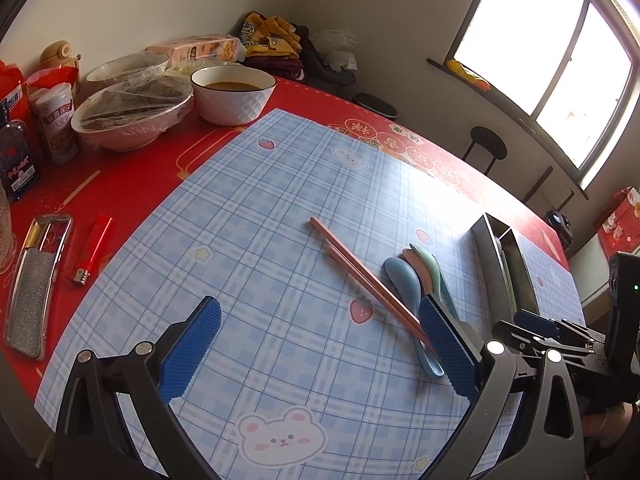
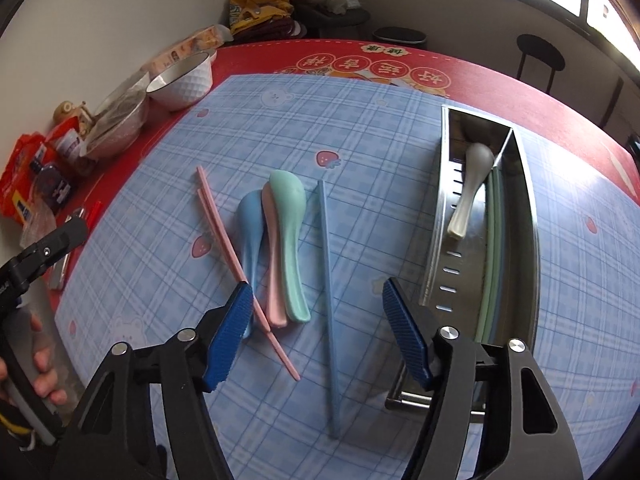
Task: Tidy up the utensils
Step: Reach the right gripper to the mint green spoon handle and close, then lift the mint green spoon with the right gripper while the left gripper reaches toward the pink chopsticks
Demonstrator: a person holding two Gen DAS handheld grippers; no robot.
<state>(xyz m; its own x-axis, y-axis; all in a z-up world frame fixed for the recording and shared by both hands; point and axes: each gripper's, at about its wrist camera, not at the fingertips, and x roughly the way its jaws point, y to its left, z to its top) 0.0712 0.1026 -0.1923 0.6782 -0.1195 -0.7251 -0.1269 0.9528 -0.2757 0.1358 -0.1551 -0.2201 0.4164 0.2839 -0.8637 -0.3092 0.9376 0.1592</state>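
Observation:
On the blue checked mat (image 2: pixel 380 140) lie a pair of pink chopsticks (image 2: pixel 232 252), then a blue spoon (image 2: pixel 250 220), a pink spoon (image 2: pixel 272 256) and a green spoon (image 2: pixel 290 216) side by side. A pair of blue chopsticks (image 2: pixel 328 300) lies right of them. My right gripper (image 2: pixel 317 288) is open above the blue chopsticks' near half, its pads clear of them. The steel tray (image 2: pixel 436 220) at right holds a grey spoon (image 2: pixel 470 188) and green chopsticks (image 2: pixel 494 260) in separate compartments. My left gripper (image 1: pixel 320 306) stands open and empty, left of the pink chopsticks (image 1: pixel 360 272).
Along the red tablecloth's far left are a white bowl of broth (image 1: pixel 232 94), two covered bowls (image 1: pixel 132 116), jars and packets. A red lighter (image 1: pixel 92 250) and a glittery phone case (image 1: pixel 36 280) lie left of the mat. Stools (image 1: pixel 486 146) stand beyond the table.

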